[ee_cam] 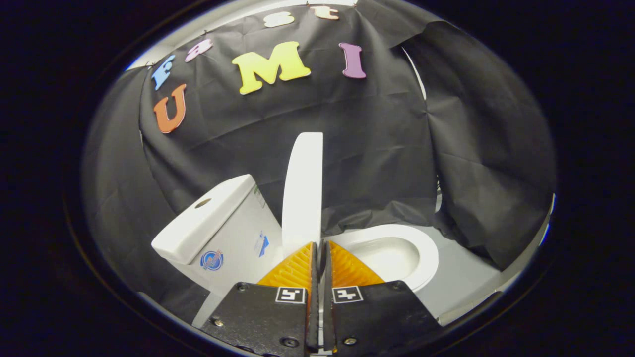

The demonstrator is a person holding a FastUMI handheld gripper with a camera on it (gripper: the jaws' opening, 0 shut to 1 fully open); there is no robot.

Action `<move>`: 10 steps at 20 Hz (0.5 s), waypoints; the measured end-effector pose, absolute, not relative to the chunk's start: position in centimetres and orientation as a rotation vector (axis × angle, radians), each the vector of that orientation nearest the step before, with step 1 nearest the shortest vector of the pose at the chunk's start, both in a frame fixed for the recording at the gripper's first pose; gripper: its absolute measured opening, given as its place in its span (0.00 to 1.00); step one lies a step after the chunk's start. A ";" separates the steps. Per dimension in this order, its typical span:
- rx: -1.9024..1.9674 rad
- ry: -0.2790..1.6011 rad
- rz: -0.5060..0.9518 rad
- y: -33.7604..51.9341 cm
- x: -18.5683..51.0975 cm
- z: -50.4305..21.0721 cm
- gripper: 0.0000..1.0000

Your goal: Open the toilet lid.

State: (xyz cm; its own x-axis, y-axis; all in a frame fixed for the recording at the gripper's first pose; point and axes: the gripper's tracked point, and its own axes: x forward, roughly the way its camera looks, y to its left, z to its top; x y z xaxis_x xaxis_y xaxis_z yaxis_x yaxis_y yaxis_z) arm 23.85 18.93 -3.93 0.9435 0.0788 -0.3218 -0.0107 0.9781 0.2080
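The tool (320,248) is nearest, and its two fingers stand almost closed, with only a thin slit between them. Just at their tips the lower edge of the toilet lid (302,193) begins. I cannot tell whether the fingers pinch this edge or only stand against it, because the tips cover the place of contact.

The lid rises straight ahead of the tool, seen edge-on, with its long axis nearly vertical. It stands upright between the tank (213,218) on one side and the open bowl (397,253) on the other. In my judgement the lid is already raised, and what remains is to lean it back toward the tank, so the next move turns on that direction.

The hinge is hidden behind the fingers. The gap between lid and tank is hard to make out. Beyond everything hangs the black cloth wall (387,148).
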 end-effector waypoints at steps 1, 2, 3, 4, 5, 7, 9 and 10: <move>0.195 0.332 0.046 19.3 23.7 -4.0 0.07; 0.183 0.329 0.044 19.5 23.7 -3.9 0.07; 0.166 0.324 0.041 19.7 23.8 -3.9 0.07; 0.154 0.320 0.039 19.9 23.9 -3.9 0.07; 0.144 0.317 0.038 20.0 23.9 -3.8 0.07; 0.137 0.317 0.043 20.7 23.8 -3.9 0.07; 0.130 0.319 0.050 21.3 23.8 -3.8 0.07; 0.122 0.320 0.052 21.6 23.8 -3.6 0.07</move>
State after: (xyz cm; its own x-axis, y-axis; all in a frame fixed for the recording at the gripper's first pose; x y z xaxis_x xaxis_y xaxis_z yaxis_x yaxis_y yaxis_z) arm 23.77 21.59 -3.65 0.9480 0.0708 -0.3102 -0.0320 0.9912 0.1283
